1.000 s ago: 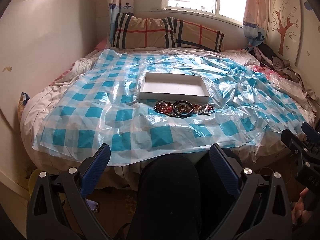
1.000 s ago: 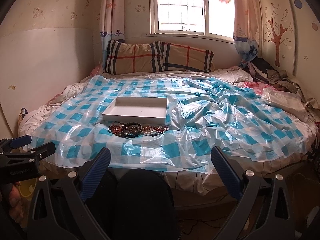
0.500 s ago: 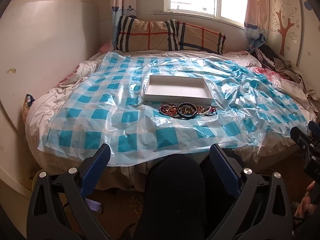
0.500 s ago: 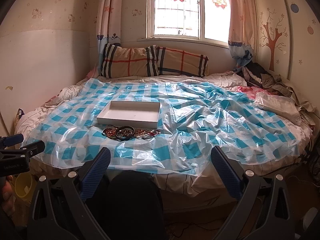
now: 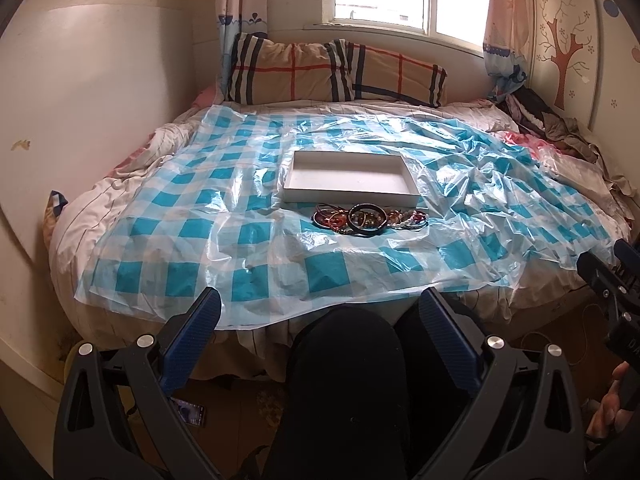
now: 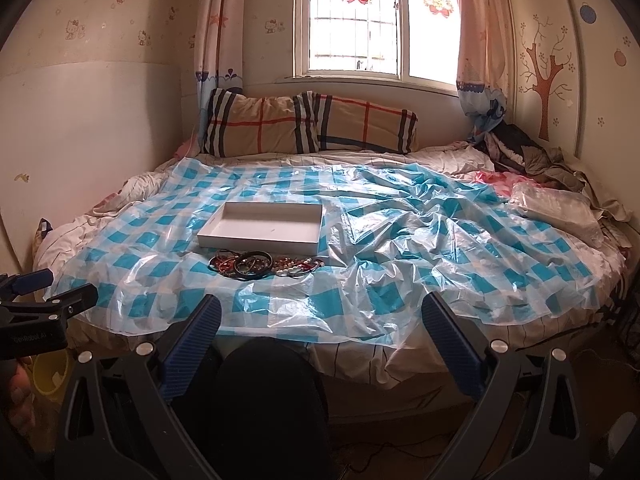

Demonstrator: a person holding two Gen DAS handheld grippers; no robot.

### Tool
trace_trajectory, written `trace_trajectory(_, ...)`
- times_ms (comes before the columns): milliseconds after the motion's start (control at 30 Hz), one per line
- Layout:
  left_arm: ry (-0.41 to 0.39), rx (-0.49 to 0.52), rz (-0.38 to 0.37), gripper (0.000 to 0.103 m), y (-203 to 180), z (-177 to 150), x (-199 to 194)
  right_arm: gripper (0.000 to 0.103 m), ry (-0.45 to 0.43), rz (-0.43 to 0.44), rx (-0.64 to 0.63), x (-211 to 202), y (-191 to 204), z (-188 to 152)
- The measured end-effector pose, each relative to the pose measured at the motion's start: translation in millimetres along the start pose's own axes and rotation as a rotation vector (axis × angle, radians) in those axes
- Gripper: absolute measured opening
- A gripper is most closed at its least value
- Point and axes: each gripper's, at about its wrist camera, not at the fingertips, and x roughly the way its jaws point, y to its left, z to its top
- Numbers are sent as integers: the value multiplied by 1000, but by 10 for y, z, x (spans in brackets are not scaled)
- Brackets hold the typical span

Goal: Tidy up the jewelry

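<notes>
While both jaws gape, jewelry (image 5: 369, 219) lies well ahead

Open checked sheet (image 5: 256, 268) before jewelry pile (image 5: 370, 220); white tray (image 5: 350, 178) behind blocks.

White tray (image 5: 350, 196). Jewelry pile (image 5: 370, 220): black, red, pearl-white. Plastic sheet (image 5: 180, 200): turquoise-and-clear checks. Pillows (image 6: 308, 128): tan plaid, black and red stripes. Gripper fingers (image 5: 194, 334): blue pads, black frames. Brown tree decal (image 6: 544, 84), wall right of right gripper.
</notes>
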Motion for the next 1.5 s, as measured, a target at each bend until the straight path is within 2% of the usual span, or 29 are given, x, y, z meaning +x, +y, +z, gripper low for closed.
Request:
trace_trajectory(633,0,0,1,95,-36,-22,-2,96,9,1,1,-35,-14,-15)
trace_trajectory(867,21,0,2,95,-76,-55,54,96,22,10,-2,66,5,8)
trace_trajectory(1033,55,-16,-15,95,-21,29,287,96,41,22,-11,333,-30,97)
trace_trajectory(1233,108,-58,-26,95,78,166,743,96,95,19,-1,793,-91,172)
trace_trajectory(1500,155,-2,-65,95,-70,526,1531,96,172,32,3,1518,-90,259)
